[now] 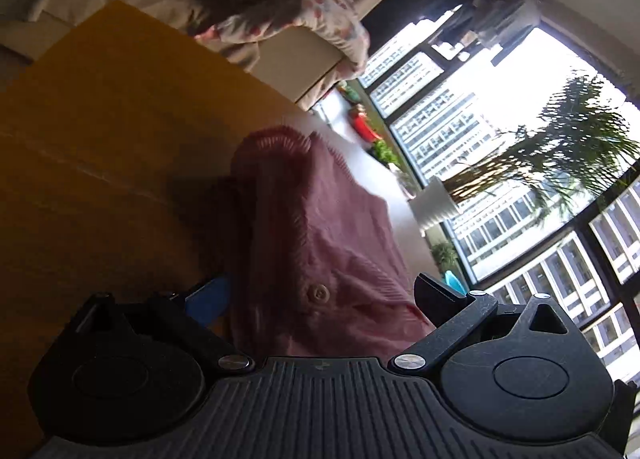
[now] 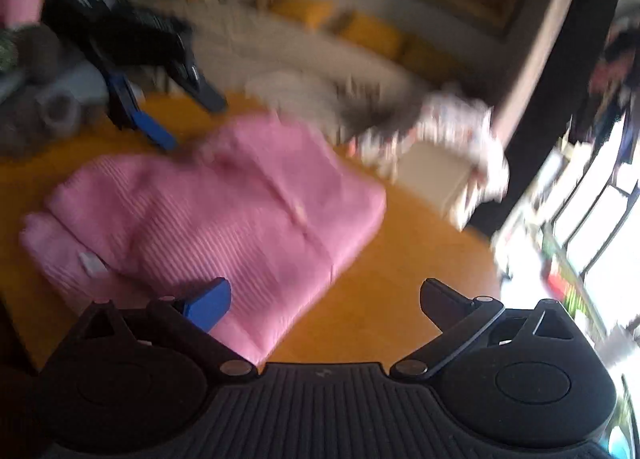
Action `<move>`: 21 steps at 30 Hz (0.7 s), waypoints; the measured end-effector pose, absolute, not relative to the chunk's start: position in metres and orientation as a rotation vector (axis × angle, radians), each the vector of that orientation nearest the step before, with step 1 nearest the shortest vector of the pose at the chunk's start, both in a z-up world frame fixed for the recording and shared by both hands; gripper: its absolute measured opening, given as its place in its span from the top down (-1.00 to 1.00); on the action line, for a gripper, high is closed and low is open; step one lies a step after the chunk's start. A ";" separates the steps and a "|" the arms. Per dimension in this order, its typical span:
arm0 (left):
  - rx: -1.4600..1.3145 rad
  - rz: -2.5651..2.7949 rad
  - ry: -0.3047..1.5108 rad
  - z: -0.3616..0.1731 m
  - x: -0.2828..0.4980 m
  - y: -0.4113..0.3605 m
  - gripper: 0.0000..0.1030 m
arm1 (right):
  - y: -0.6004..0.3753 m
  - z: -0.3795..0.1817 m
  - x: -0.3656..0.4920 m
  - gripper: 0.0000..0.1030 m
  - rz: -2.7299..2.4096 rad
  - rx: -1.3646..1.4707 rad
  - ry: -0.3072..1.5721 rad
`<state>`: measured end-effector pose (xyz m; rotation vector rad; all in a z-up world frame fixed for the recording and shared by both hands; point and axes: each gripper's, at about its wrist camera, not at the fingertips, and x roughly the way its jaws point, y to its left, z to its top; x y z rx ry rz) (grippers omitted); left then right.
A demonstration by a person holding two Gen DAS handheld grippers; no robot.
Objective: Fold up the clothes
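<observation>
Pink knitwear, a ribbed cardigan (image 2: 224, 215), lies folded in a bundle on the orange table (image 2: 384, 291). We see our right gripper (image 2: 326, 299) above its near edge, fingers spread wide and holding nothing. Our left gripper (image 2: 176, 115) is at the cardigan's far side, fingers also spread, the blue tip near the fabric; blur hides whether it touches. From the left wrist the cardigan (image 1: 316, 243) lies between the parted fingers, a pale button (image 1: 318, 293) showing.
</observation>
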<state>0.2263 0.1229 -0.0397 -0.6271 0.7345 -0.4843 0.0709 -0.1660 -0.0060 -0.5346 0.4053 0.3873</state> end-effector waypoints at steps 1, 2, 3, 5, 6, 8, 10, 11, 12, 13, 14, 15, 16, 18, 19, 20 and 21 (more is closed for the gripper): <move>-0.600 -0.477 0.717 -0.031 0.215 0.123 -0.96 | -0.158 -0.002 0.065 -0.81 0.431 -0.552 0.388; -0.569 -0.461 0.700 -0.025 0.205 0.124 -0.96 | -0.150 0.001 0.060 -0.69 0.476 -0.570 0.371; -0.540 -0.441 0.684 -0.020 0.196 0.125 -0.96 | -0.142 0.005 0.055 -0.48 0.522 -0.588 0.355; -0.503 -0.413 0.658 -0.011 0.176 0.127 -0.96 | -0.124 0.006 0.048 -0.13 0.623 -0.638 0.359; -0.490 -0.407 0.649 -0.008 0.167 0.128 -0.96 | -0.113 -0.001 0.046 0.03 0.665 -0.696 0.375; -0.458 -0.423 0.644 -0.004 0.150 0.128 -0.97 | -0.095 -0.017 0.043 0.06 0.707 -0.821 0.376; -0.427 -0.459 0.654 -0.004 0.136 0.124 -0.97 | -0.084 -0.033 0.041 0.05 0.701 -0.952 0.338; -0.429 -0.479 0.659 -0.006 0.132 0.121 -0.97 | -0.078 -0.042 0.039 0.04 0.698 -1.017 0.319; -0.438 -0.499 0.664 -0.008 0.129 0.119 -0.96 | -0.079 -0.038 0.045 0.00 0.690 -0.967 0.336; -0.451 -0.515 0.666 -0.010 0.127 0.118 -0.96 | -0.081 -0.035 0.051 0.02 0.682 -0.909 0.355; -0.462 -0.526 0.664 -0.012 0.126 0.117 -0.96 | -0.083 -0.031 0.058 0.03 0.674 -0.850 0.374; -0.466 -0.537 0.659 -0.013 0.125 0.116 -0.96 | -0.084 -0.027 0.064 0.10 0.666 -0.792 0.392; -0.466 -0.548 0.653 -0.014 0.125 0.115 -0.96 | -0.086 -0.023 0.070 0.12 0.657 -0.733 0.410; -0.477 -0.589 0.650 -0.016 0.125 0.113 -0.91 | -0.109 -0.007 0.090 0.12 0.626 -0.502 0.490; -0.503 -0.616 0.657 -0.019 0.127 0.113 -0.88 | -0.121 -0.001 0.100 0.12 0.605 -0.389 0.523; -0.543 -0.647 0.669 -0.023 0.130 0.113 -0.78 | -0.127 -0.002 0.102 0.12 0.586 -0.364 0.529; -0.602 -0.683 0.690 -0.029 0.135 0.114 -0.70 | -0.133 -0.003 0.104 0.12 0.566 -0.345 0.533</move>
